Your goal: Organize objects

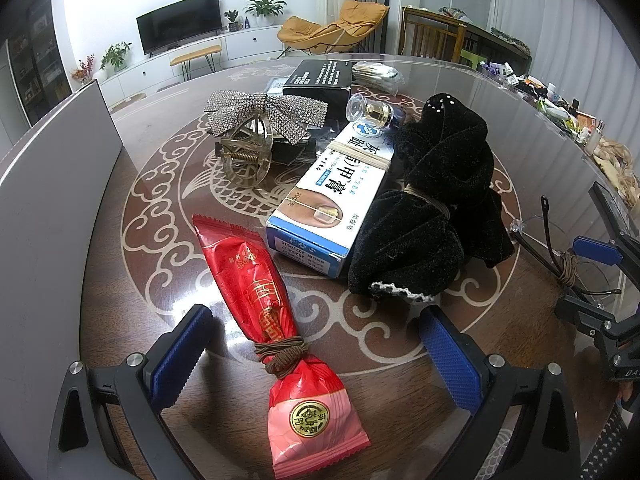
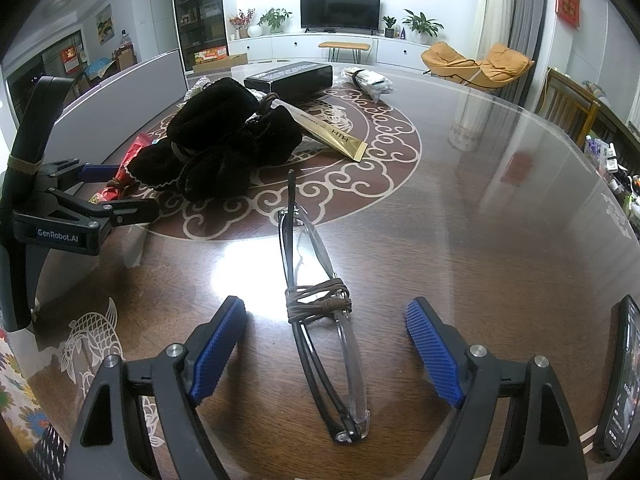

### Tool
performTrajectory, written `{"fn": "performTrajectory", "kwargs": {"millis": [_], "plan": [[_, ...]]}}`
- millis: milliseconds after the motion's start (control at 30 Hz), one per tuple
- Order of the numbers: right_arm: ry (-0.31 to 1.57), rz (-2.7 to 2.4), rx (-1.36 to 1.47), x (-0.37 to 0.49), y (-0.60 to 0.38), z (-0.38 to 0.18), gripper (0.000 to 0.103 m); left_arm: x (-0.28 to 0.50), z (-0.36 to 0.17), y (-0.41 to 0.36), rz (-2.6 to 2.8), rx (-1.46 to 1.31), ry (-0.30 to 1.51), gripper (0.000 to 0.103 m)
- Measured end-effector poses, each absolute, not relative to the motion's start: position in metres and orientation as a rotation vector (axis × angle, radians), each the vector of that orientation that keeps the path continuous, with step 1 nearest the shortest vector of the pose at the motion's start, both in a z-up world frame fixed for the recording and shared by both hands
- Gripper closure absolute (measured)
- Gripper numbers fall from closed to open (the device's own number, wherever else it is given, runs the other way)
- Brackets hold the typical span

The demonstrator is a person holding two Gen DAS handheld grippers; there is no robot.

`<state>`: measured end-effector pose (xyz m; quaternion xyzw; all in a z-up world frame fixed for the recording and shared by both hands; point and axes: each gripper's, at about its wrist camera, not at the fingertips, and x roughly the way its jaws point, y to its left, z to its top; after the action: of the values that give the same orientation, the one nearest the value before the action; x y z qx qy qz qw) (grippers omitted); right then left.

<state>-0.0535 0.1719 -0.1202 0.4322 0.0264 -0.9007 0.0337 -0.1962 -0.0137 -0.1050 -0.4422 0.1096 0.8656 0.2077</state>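
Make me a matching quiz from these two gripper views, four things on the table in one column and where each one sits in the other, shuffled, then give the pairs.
Things:
1. red snack packet
2. folded glasses
3. gold tube
4. rhinestone bow clip

Places:
A. between the open right gripper fingers
B. sticking out from under the black velvet bow
C. between the open left gripper fingers
D. beyond the blue and white box, in front of the black box

Pairs: 1-C, 2-A, 3-B, 4-D
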Motion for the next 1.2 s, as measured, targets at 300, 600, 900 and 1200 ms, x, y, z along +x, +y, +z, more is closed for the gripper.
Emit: {"fn": "performTrajectory", "kwargs": {"millis": [300,600,900,1200], "plan": [[0.081,-2.77,1.329,-0.0535,0.172,-0.1202,0.019,-0.1962,-0.105,-0.0138,2.41,-1.231,0.305,0.0],[0.08,-2.769,1.33,-0.0535,0.1721,-0.1202,0.018,-0.1963,-0.1049,-0.0135,2.409,-1.231,0.306,0.0],[0.083,-2.753,1.347,-0.0537,0.1709,-0.1218,0.01,-0.1963,-0.1049,-0.0133,2.409,-1.231,0.306,0.0],[0.083,-2.752,1.346,-0.0535,0.1707,-0.122,0.009,-0.1968,-0.1047,-0.0131,2.399,-1.239,0.309,0.0]]}}
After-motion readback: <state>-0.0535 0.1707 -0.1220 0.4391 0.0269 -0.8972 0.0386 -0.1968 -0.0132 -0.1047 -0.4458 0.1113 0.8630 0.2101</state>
